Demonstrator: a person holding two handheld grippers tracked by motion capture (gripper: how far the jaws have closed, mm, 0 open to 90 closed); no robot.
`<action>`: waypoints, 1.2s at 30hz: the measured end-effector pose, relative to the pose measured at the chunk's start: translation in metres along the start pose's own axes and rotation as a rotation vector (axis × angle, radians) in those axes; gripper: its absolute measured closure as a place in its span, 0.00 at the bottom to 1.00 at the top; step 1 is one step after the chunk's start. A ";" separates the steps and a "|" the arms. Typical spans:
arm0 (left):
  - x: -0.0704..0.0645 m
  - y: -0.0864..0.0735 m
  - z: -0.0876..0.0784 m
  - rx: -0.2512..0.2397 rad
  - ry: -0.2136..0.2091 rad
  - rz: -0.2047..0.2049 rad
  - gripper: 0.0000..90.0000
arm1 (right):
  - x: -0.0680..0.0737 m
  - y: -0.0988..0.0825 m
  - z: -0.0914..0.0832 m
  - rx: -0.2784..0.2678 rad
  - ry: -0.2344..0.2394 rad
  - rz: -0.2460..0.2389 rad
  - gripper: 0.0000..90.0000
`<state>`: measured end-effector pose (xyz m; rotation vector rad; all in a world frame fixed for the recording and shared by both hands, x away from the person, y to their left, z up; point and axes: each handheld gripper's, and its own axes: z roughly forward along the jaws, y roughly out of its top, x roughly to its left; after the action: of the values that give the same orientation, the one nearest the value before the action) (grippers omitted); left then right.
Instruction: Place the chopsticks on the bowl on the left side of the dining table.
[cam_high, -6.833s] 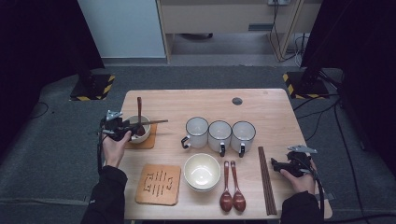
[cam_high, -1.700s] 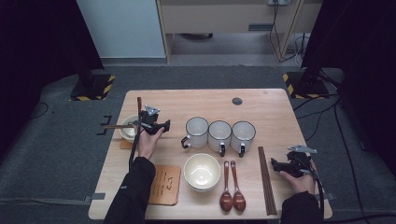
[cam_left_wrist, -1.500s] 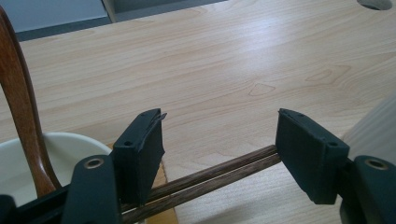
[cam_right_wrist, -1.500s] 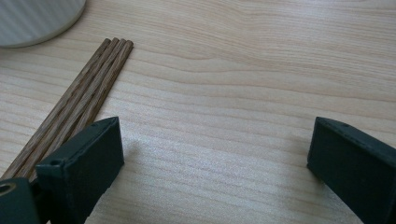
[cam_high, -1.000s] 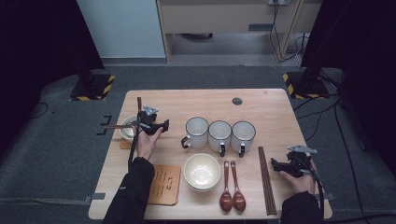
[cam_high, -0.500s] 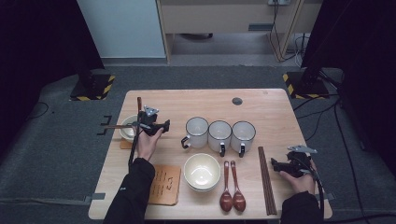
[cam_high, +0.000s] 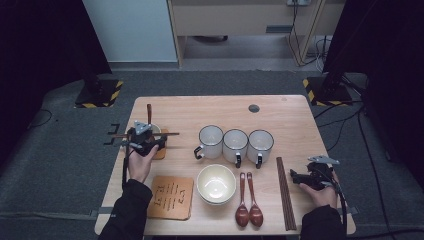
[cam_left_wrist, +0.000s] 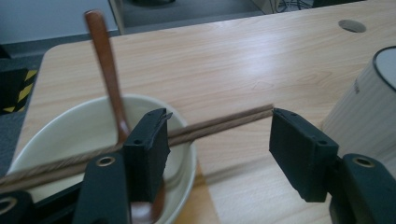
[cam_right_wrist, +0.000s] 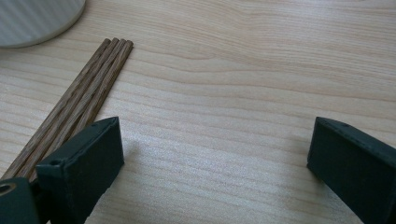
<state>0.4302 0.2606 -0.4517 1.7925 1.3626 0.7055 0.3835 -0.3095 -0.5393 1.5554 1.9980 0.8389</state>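
The pair of dark wooden chopsticks (cam_left_wrist: 219, 123) lies crosswise over the cream bowl (cam_left_wrist: 56, 135) near the table's left edge, running between the left gripper (cam_left_wrist: 217, 149)'s half-open jaws, unpinched.

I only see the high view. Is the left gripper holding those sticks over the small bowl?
Observer: No. The left gripper has just been closing its jaws, but they stand open. The chopsticks lie across the bowl, their ends in the gap, unpressed.
Operator: What pokes up out of the bowl?
Observer: A brown spoon, standing in it with its handle tilted.
Operator: How many sticks lie by the right gripper?
Observer: Four spare sticks, side by side, next to the right gripper, whose jaws are open over bare table.
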 end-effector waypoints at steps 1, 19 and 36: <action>0.004 -0.003 -0.002 0.007 0.009 -0.004 0.44 | 0.000 0.000 0.000 0.000 0.000 0.000 0.04; 0.041 -0.021 0.004 0.039 0.054 -0.081 0.48 | 0.000 0.000 0.000 0.000 0.000 0.000 0.04; 0.051 -0.022 0.011 0.048 0.076 -0.099 0.47 | 0.000 0.000 0.000 0.000 0.000 0.000 0.04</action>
<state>0.4416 0.3104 -0.4772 1.7379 1.5198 0.6987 0.3835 -0.3095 -0.5393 1.5557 1.9978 0.8383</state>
